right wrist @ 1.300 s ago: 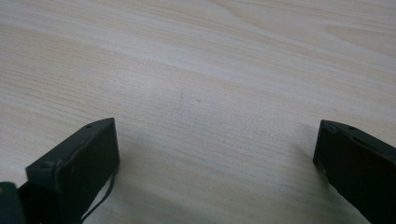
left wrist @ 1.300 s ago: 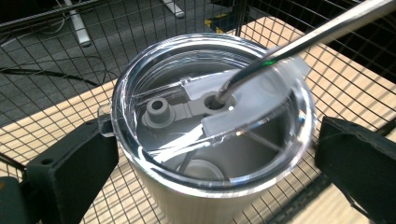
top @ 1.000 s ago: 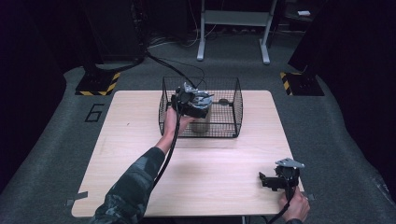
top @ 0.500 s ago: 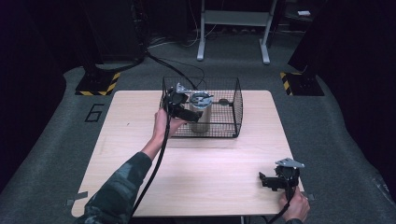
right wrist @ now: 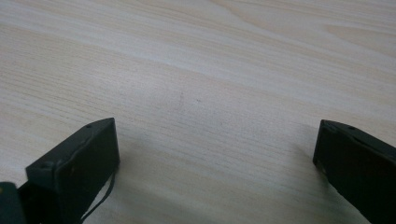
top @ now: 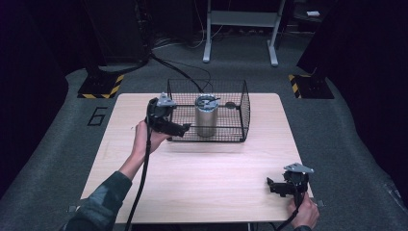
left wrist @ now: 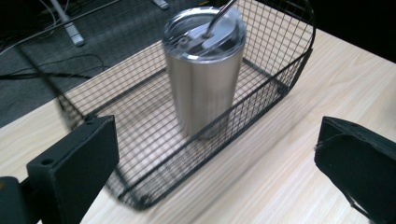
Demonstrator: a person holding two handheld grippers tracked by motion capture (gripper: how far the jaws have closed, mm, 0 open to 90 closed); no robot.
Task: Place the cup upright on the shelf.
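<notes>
Steel tumbler (top: 206, 115) upright inside wire basket (top: 243, 113), table's 12 o'clock edge. Left tool (top: 184, 128) jaws wide, empty, just outside basket's 9 o'clock wall; mesh stands between it and tumbler. Right tool (top: 270, 185) wide, empty, low at the 5 o'clock corner. Bare wood table (top: 216, 168) between them; dark carpet around.

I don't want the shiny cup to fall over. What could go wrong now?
The steel tumbler stands upright inside the wire basket. It is tall and narrow, so a bump to the basket could tip it. The left gripper hangs open right beside the basket's near left corner and might snag the mesh and drag it. The right gripper is far off, too far to steady anything.
</notes>
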